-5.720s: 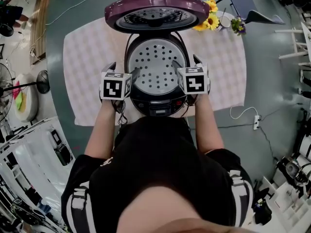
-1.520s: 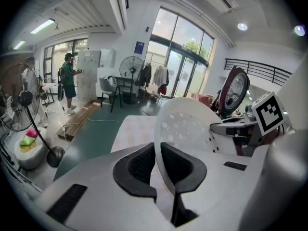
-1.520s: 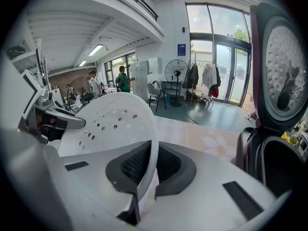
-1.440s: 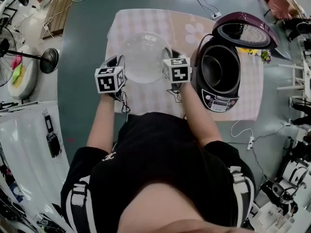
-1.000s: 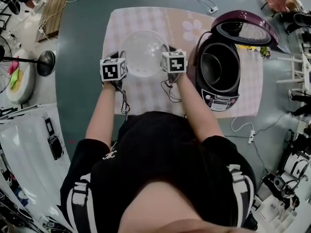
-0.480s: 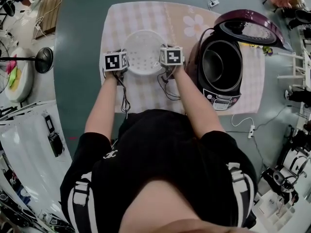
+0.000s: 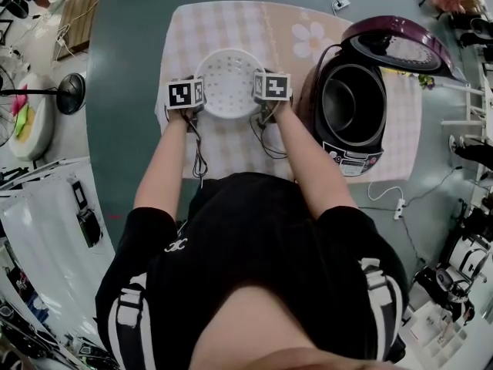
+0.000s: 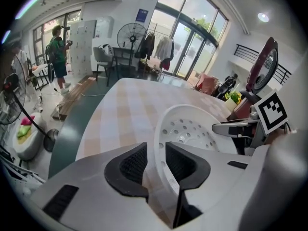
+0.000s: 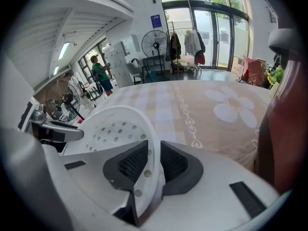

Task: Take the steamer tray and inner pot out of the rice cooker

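"Since the steamer tray (image 7: 228,92) lies flat on the checked cloth of the surface (image 7: 223,29), directly between the two grippers, does the first removal count as finished?" asks the student.

"Very nearly," the instructor replies. "Note the rim: on one side it stands between the pads of the left hand-held gripper (image 8: 156,160), on the opposite side between those of the right hand-held gripper (image 9: 155,161). Both pairs of jaws have just been opening. A gap shows beside the rim in the left gripper view. The right gripper view shows the pads standing slightly apart around it. Neither pair appears to clamp the tray, so it is out of the cooker and set down. Of this step, only drawing the jaws clear of the rim seems to be left."

"And the second item?"

"Look just to the right of the right hand-held gripper. The rice cooker (image 7: 350,110) stands there on the same surface, lid (image 7: 400,43) raised. Its dark inner pot (image 7: 353,99) appears to be seated inside, with nothing touching it. By this reading about half the task is done: tray out, pot not yet lifted. Whether the pot has handles for the jaws to take cannot be made out from above."
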Demonstrator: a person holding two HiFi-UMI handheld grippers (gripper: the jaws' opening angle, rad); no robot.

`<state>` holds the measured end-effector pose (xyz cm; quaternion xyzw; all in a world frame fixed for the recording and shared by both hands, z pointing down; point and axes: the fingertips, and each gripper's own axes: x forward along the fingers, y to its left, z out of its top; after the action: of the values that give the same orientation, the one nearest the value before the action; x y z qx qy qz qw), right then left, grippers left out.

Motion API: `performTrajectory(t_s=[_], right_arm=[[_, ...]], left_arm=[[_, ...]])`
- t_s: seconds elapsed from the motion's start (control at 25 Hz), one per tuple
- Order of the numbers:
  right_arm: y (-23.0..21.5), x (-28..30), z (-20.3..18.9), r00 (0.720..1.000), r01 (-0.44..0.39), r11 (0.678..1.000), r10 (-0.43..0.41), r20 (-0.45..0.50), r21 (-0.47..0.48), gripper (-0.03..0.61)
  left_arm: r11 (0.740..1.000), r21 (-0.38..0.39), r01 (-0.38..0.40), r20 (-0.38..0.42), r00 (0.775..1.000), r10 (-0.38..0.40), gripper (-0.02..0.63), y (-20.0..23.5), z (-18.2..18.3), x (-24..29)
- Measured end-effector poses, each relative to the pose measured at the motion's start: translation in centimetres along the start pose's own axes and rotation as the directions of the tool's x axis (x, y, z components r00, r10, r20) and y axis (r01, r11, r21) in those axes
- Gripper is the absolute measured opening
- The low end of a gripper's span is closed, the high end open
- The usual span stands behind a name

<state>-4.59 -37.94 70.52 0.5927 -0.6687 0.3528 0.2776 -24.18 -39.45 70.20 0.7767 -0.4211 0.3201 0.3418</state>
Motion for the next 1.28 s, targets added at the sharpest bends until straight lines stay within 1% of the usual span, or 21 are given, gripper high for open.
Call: performTrajectory(t_s=[0.08,0.12,0.24,0.32,0.4,0.44,0.52,0.68,0.84,0.92,1.04,1.16,1.2,1.24,1.28], right_arm=[[-0.1,-0.6,0.7,1.000,0.004,1.000,-0.004,0.028,-0.003,0.071],[-0.1,-1.0,1.0,0.999,0.009,1.000,-0.009,0.044,-0.006,0.075],[0.0,-2.7,2.8,0.992,0.017,0.999,-0.013,0.125,-0.027,0.075],[0.5,-4.7,4.7,0.978,0.025,0.998,-0.011,0.208,-0.063,0.076],[1.2,-7.2,6.9,0.952,0.041,0.993,-0.005,0.305,-0.110,0.075],[1.7,-8.6,7.9,0.935,0.049,0.990,0.000,0.354,-0.129,0.075],[2.5,-11.6,9.9,0.893,0.066,0.986,0.009,0.450,-0.152,0.077],[3.6,-18.4,13.2,0.785,0.093,0.983,0.025,0.619,-0.157,0.077],[4.1,-25.3,15.8,0.669,0.063,0.991,0.049,0.742,-0.122,0.075],[4.2,-28.4,16.4,0.620,0.049,0.992,0.059,0.782,-0.114,0.075],[4.2,-32.4,16.3,0.572,0.048,0.992,0.066,0.817,-0.113,0.075],[3.8,-35.1,15.7,0.536,0.079,0.991,0.049,0.843,-0.108,0.071],[3.5,-35.7,15.4,0.525,0.098,0.990,0.033,0.851,-0.099,0.044],[3.2,-36.2,15.1,0.515,0.116,0.989,0.017,0.857,-0.089,-0.002],[2.9,-36.7,14.8,0.507,0.128,0.988,0.005,0.862,-0.081,-0.002]], left_arm=[[1.000,0.010,-0.009,0.027,1.000,0.009,0.132,-0.1,0.6,-0.5],[1.000,0.017,-0.015,0.047,0.999,0.014,0.143,-0.1,1.1,-0.9],[0.998,0.043,-0.039,0.109,0.993,0.034,0.144,-0.4,2.5,-2.5],[0.997,0.061,-0.052,0.159,0.986,0.042,0.144,-0.8,3.7,-3.9],[0.995,0.082,-0.059,0.234,0.971,0.039,0.143,-1.7,5.3,-5.6],[0.993,0.095,-0.066,0.279,0.960,0.037,0.143,-2.2,6.2,-6.7],[0.988,0.124,-0.088,0.373,0.927,0.035,0.143,-3.5,8.1,-9.3],[0.973,0.182,-0.141,0.544,0.839,0.020,0.141,-6.2,11.7,-15.1],[0.958,0.231,-0.170,0.647,0.762,-0.021,0.127,-9.2,13.9,-20.4],[0.946,0.260,-0.193,0.681,0.731,-0.038,0.114,-10.6,14.2,-22.7],[0.945,0.263,-0.192,0.713,0.699,-0.056,0.074,-12.5,13.8,-25.6],[0.941,0.263,-0.212,0.733,0.679,-0.052,0.023,-14.0,13.4,-27.6],[0.937,0.275,-0.213,0.735,0.675,-0.062,0.014,-14.6,13.3,-27.9],[0.934,0.291,-0.207,0.735,0.673,-0.080,0.005,-15.3,13.1,-28.2],[0.932,0.305,-0.198,0.734,0.672,-0.097,0.005,-15.9,12.8,-28.4]])
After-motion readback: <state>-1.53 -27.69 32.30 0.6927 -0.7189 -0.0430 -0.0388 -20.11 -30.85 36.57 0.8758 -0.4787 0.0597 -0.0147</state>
